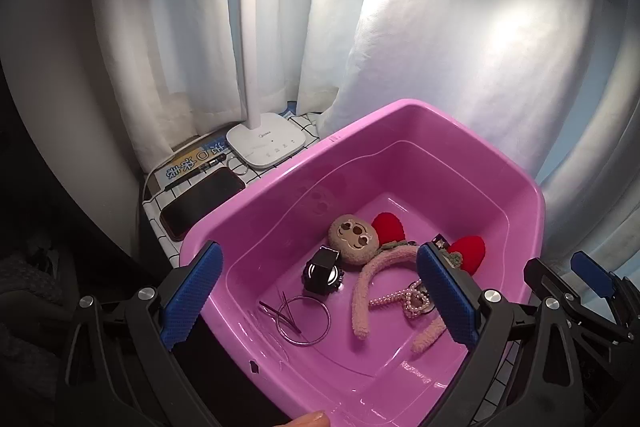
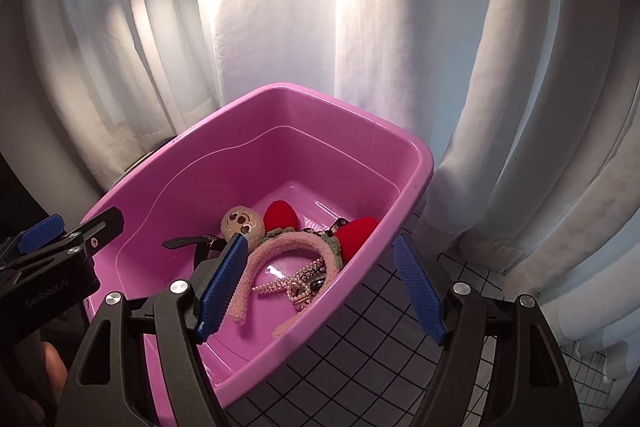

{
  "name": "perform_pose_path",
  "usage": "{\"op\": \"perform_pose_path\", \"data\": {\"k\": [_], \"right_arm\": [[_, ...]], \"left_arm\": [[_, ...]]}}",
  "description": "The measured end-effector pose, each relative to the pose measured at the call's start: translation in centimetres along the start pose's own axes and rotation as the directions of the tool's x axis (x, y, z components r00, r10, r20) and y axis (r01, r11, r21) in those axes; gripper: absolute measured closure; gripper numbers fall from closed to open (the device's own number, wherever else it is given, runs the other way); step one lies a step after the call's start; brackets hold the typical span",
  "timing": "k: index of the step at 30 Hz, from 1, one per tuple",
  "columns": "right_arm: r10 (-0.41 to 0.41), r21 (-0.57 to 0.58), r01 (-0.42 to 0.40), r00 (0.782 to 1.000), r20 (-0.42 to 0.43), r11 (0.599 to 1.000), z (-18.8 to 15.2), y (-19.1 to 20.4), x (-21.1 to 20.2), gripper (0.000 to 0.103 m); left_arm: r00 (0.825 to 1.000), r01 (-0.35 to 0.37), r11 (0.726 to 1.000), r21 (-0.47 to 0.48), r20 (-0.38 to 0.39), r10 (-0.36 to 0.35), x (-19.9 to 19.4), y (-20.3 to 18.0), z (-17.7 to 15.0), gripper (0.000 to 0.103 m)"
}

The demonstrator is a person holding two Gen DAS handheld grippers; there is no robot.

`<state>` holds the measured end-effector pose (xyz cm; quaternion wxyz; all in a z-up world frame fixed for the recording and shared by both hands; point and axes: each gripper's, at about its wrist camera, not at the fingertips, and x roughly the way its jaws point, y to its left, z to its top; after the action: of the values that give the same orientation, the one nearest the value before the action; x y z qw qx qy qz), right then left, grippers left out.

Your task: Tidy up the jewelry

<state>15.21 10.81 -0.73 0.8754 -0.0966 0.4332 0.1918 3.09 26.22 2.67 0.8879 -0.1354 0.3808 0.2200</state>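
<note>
Several pieces already lie in the pink tub (image 1: 500, 163): a black watch (image 1: 323, 271), a thin metal hoop (image 1: 305, 321) with dark hairpins (image 1: 278, 311) crossing it, a pearl strand (image 1: 404, 297), and a fuzzy pink headband (image 1: 376, 275) carrying two red hearts (image 1: 389, 227) and a round plush face (image 1: 355, 235). All rest loose on the tub floor, the pearls draped across the headband's arc, the watch just beside the plush face.

We hold both tongs above the tub's near side. Left tongs (image 1: 320, 305) spread wide, nothing between the blue pads. Right tongs (image 2: 320, 291) likewise wide apart and empty, straddling the tub's right wall in their own view.

Outside the tub, on the gridded counter (image 2: 360, 339), we note a white lamp base (image 1: 266, 145), a dark phone (image 1: 202, 203), a pen (image 1: 196, 171) on a printed box, and a small ring (image 1: 241, 171) near the lamp base. Whether that ring belongs to the job we cannot tell.

Our reading: gathering looks largely finished, since we see no other obvious jewelry left on the counter. What may remain is sorting within the tub, as pearls, headband and a clip-like piece near the far heart sit tangled together. That piece is too obscured to name.
</note>
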Motion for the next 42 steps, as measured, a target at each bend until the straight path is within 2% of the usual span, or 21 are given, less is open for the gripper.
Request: {"op": "perform_pose_path", "data": {"k": [24,42], "right_arm": [[-0.011,-0.038,0.012,1.0,0.023,0.999,-1.9,0.9,-2.5,0.031],[-0.011,-0.041,0.011,1.0,0.018,0.999,-2.2,1.0,-2.9,0.031]], "left_arm": [[0.999,-0.044,0.999,-0.001,-0.01,0.044,-1.6,0.0,-0.7,0.006],[0.999,-0.043,0.999,0.002,-0.004,0.043,-2.2,0.0,-0.9,0.006]]}}
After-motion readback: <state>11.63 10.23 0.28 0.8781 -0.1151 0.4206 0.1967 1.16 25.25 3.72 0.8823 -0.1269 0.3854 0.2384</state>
